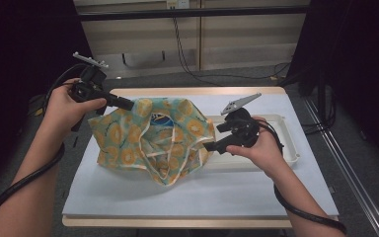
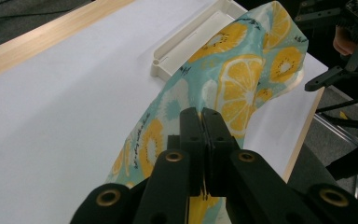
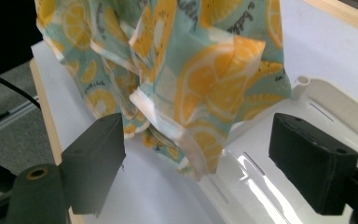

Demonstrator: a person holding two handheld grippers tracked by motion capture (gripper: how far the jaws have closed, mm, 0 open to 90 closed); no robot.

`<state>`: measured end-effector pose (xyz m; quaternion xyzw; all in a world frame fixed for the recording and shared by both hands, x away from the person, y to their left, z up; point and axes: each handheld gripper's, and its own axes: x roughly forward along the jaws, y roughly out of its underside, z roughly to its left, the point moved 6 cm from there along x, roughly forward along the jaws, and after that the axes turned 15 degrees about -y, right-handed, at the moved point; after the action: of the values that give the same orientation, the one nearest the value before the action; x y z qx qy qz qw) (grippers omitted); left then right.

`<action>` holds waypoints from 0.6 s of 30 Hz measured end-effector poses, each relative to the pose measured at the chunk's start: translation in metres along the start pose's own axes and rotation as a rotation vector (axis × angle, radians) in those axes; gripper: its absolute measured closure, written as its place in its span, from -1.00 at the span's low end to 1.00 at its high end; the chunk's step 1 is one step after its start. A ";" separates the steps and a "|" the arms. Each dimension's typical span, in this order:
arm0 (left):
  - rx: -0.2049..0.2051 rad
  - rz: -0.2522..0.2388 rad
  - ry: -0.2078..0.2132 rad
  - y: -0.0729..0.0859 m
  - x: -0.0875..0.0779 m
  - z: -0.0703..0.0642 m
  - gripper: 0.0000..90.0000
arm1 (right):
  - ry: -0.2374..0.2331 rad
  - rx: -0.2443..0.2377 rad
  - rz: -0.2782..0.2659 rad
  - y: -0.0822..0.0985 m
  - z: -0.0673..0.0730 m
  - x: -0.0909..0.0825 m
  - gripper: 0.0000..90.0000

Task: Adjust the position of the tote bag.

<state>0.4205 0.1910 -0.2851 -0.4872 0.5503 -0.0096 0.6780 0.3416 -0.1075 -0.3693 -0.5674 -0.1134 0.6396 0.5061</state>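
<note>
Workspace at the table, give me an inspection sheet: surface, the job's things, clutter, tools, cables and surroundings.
Surface: white mat on a wood-edged table.
Job's things: lemon-print cloth bag crumpled mid-table, its right side lying over the end of a white tray.
Clutter: nothing seen.
Tools: left tool shut on the bag's upper left edge, lifting it; right tool open, jaws wide on either side of a hanging fold, pads not pressing.
Cables: a black cable trails from the left tool, another cable from the right; loose wires on the floor behind.
Surroundings: pale cabinets behind the table, dark drapes at the sides.
</note>
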 end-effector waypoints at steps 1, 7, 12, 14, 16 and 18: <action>-0.001 0.000 0.004 0.000 0.000 0.000 0.97 | -0.008 0.002 -0.013 -0.001 0.000 0.000 -0.61; 0.011 0.003 0.005 -0.004 0.000 0.000 0.98 | 0.009 0.006 -0.016 -0.011 0.003 -0.003 -0.51; 0.011 0.012 0.011 -0.006 0.000 0.000 0.99 | -0.019 -0.008 -0.016 -0.023 0.009 0.002 -0.34; 0.005 0.004 0.016 -0.007 -0.002 0.002 1.00 | -0.019 -0.009 -0.015 -0.028 0.011 0.004 -0.14; 0.014 0.008 0.015 -0.008 -0.002 0.003 1.00 | -0.014 -0.016 -0.015 -0.030 0.011 0.005 -0.05; 0.011 0.006 0.014 -0.009 -0.002 0.003 1.00 | -0.009 -0.026 -0.008 -0.034 0.011 0.005 0.21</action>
<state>0.4268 0.1897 -0.2776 -0.4818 0.5565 -0.0142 0.6767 0.3512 -0.0836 -0.3440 -0.5704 -0.1263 0.6385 0.5010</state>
